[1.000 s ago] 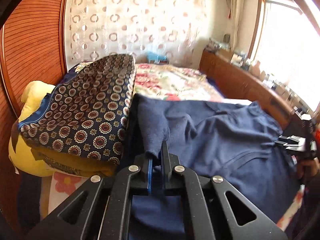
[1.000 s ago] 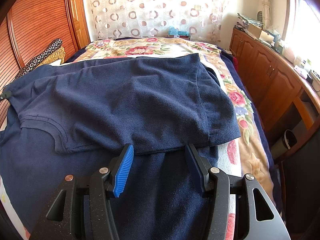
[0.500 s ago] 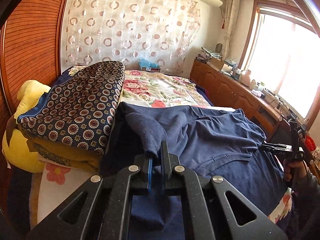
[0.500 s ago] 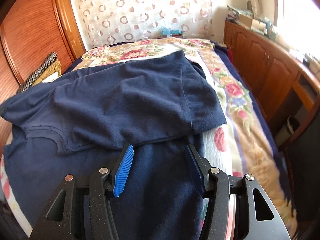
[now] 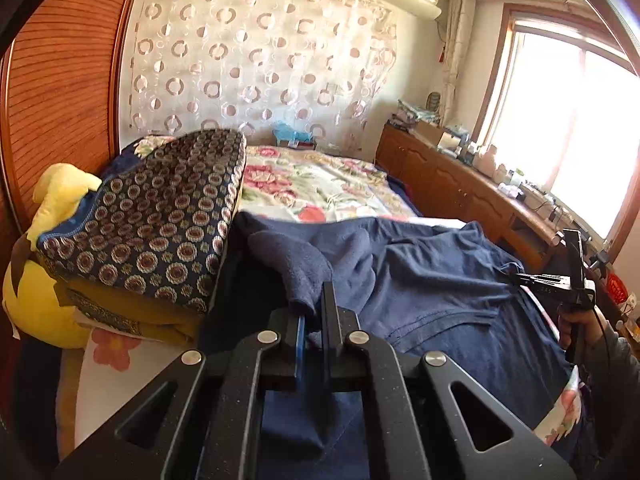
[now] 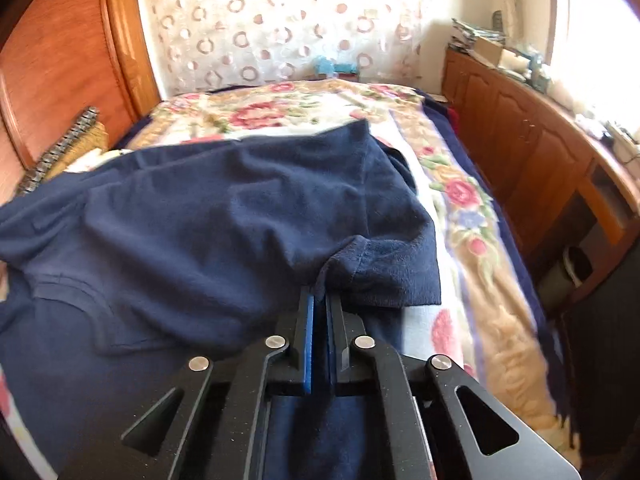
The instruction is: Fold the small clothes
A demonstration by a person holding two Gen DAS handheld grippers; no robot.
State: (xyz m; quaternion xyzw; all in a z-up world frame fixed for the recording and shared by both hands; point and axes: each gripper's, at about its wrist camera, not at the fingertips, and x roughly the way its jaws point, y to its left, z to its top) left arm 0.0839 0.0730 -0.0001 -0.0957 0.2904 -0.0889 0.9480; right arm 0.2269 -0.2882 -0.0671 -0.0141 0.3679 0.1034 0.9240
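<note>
A navy blue shirt [image 5: 432,280] lies across the bed, partly folded over itself. My left gripper [image 5: 314,308] is shut on a bunched corner of the shirt near the pillows. My right gripper [image 6: 320,300] is shut on the shirt's [image 6: 224,224] folded edge by its short sleeve [image 6: 396,272]. The right gripper also shows at the right of the left wrist view [image 5: 516,278], held by a hand at the shirt's far edge. The collar line [image 6: 68,292] shows at the left of the right wrist view.
A patterned dark pillow [image 5: 160,216] and a yellow plush toy [image 5: 36,280] lie left of the shirt. The floral bedspread [image 6: 460,200] covers the bed. A wooden cabinet [image 6: 532,148] with clutter runs along the right. A wooden headboard [image 5: 60,92] stands at the left.
My right gripper was open above the shirt's edge and has shut on it. My left gripper stays shut on the shirt and has risen a little.
</note>
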